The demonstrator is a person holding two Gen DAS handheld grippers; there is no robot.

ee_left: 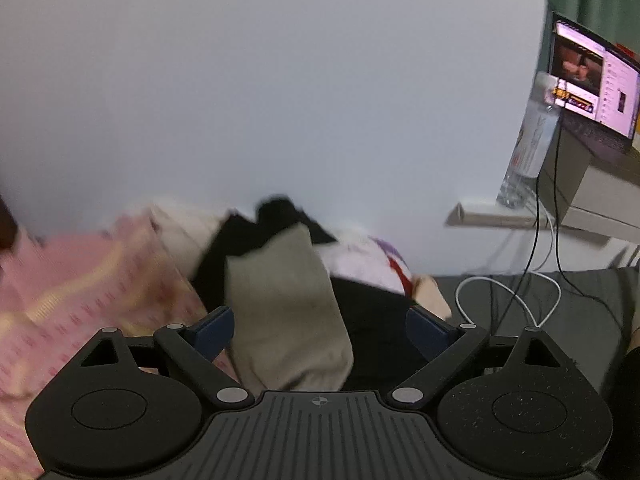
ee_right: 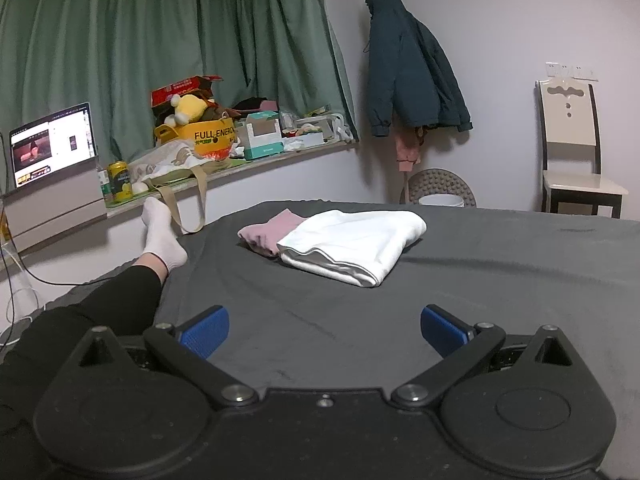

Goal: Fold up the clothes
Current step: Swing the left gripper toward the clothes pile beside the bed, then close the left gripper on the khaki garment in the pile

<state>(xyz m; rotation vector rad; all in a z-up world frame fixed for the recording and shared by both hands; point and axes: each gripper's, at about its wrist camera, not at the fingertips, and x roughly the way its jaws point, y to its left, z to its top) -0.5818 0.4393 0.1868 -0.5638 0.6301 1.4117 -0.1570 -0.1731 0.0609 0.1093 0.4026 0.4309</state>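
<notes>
Both sets of tongs are spread wide, holding nothing. Left tongs (ee_left: pixel 320 330) hover over a limp beige garment (ee_left: pixel 286 312) in the bed's unfolded pile; looks soft and light, so I'd pinch a hem. Right tongs (ee_right: pixel 324 330) face the folded white top (ee_right: pixel 352 246).

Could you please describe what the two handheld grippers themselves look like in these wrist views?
Both look alike. The left gripper has a black ribbed body with a small crosshair mark, two round black discs, black linkage arms with silver pivot pins, and dark blue finger pads. The right gripper matches it, though its textured pads appear brighter blue. No hands or sleeves show.
</notes>
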